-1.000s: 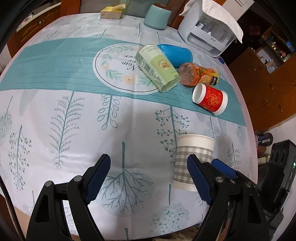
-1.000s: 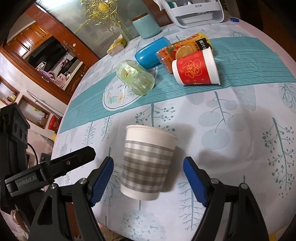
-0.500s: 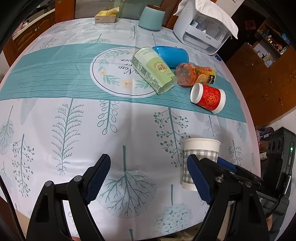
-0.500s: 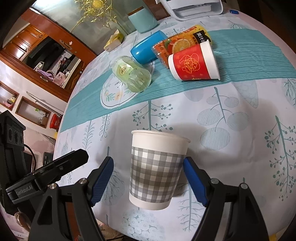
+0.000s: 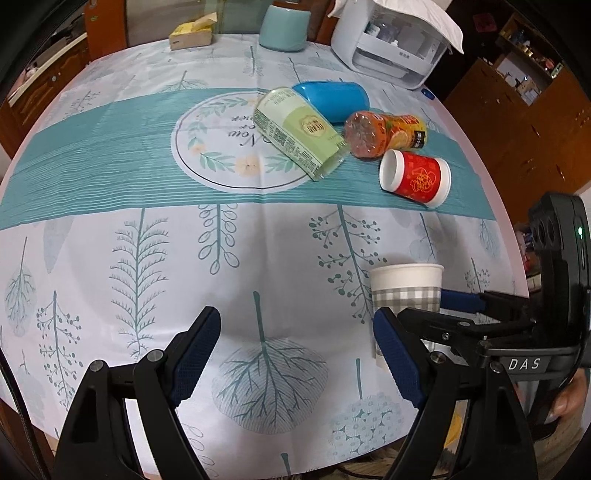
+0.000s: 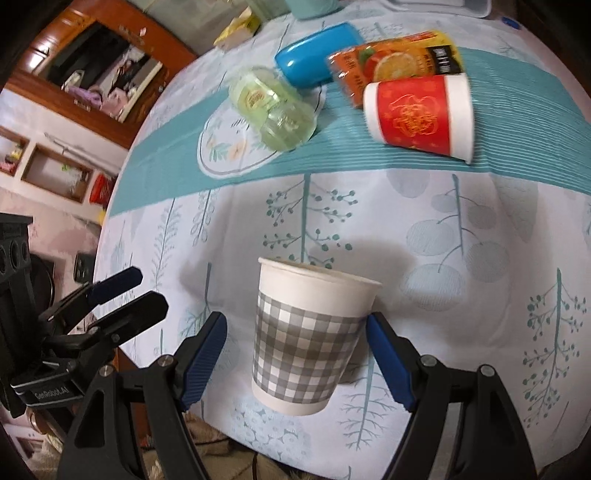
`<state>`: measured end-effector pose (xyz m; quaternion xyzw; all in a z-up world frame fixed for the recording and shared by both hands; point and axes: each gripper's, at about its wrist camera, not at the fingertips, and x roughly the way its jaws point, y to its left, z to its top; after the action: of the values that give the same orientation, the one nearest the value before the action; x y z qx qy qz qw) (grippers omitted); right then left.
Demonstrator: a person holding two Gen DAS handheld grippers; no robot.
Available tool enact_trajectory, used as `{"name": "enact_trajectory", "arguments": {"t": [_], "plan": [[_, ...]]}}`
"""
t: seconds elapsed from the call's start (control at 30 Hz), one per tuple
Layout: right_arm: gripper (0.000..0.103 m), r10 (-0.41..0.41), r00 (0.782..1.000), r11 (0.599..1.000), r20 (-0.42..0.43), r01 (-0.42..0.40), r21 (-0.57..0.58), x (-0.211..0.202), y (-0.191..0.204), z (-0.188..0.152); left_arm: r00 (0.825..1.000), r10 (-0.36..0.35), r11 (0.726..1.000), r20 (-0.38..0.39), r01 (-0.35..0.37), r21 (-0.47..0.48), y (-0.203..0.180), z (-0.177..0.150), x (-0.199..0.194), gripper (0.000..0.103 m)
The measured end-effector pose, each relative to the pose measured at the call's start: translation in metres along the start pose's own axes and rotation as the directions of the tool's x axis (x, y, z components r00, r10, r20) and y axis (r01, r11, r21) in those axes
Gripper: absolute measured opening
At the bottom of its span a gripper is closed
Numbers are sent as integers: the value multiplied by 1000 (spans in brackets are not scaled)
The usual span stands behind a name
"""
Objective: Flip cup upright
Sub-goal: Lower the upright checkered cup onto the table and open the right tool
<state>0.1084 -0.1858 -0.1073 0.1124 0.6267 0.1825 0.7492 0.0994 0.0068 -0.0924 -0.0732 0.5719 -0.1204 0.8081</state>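
Note:
A grey-checked white paper cup (image 6: 308,339) stands upright on the tablecloth near the table's front edge. My right gripper (image 6: 297,363) is open, its blue pads on either side of the cup with a gap on the left side. In the left wrist view the cup (image 5: 406,291) stands at the right, partly behind my left gripper's right finger. My left gripper (image 5: 297,360) is open and empty above the cloth, left of the cup. A red paper cup (image 5: 415,178) lies on its side farther back.
A green bottle (image 5: 301,131), a blue case (image 5: 332,98) and an orange juice bottle (image 5: 384,134) lie on the teal band. A white appliance (image 5: 395,44), a teal jar (image 5: 282,24) and a tissue box (image 5: 192,35) stand at the back. The table's edge (image 5: 495,206) curves close at right.
The cup has gone from tilted to upright between my right gripper's fingers. The right gripper has drawn slightly back and the left one has shifted a little.

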Motion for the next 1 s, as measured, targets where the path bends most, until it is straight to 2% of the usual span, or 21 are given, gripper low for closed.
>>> {"name": "enact_trajectory", "arguments": {"t": [0.27,0.3,0.33,0.4,0.53,0.67,0.8,0.9,0.93,1.0], "plan": [[77,38,993,999,-111,-36,21,15,-2,9,1000,-9,1000,-28,10,25,-5,-2,8,83],[72,43,993,999,-111,-40,24,16,-3,9,1000,-8,1000,-29,8,27,-5,-2,8,83],[61,40,993,999,-112,-39,14,16,-3,9,1000,-6,1000,-29,7,29,-5,-2,8,83],[61,49,992,999,-113,-49,5,14,-2,9,1000,-5,999,-25,5,32,-5,-2,7,83],[60,49,997,998,-57,-51,-38,-1,5,10,1000,3,999,-17,-3,33,-3,-1,4,83],[60,52,997,995,51,-48,-90,-16,13,14,1000,22,999,19,-22,28,1,0,-2,83],[60,47,979,988,199,-17,-151,-21,21,15,998,29,999,56,-30,12,4,0,-5,83],[60,27,939,978,343,47,-206,-16,28,11,996,45,999,79,-46,0,7,-1,-6,83],[60,24,919,972,393,71,-223,-13,31,8,995,51,999,88,-51,-3,8,-2,-7,84],[60,16,892,964,452,106,-243,-8,33,5,992,66,998,110,-65,-11,9,-3,-9,84]]}}
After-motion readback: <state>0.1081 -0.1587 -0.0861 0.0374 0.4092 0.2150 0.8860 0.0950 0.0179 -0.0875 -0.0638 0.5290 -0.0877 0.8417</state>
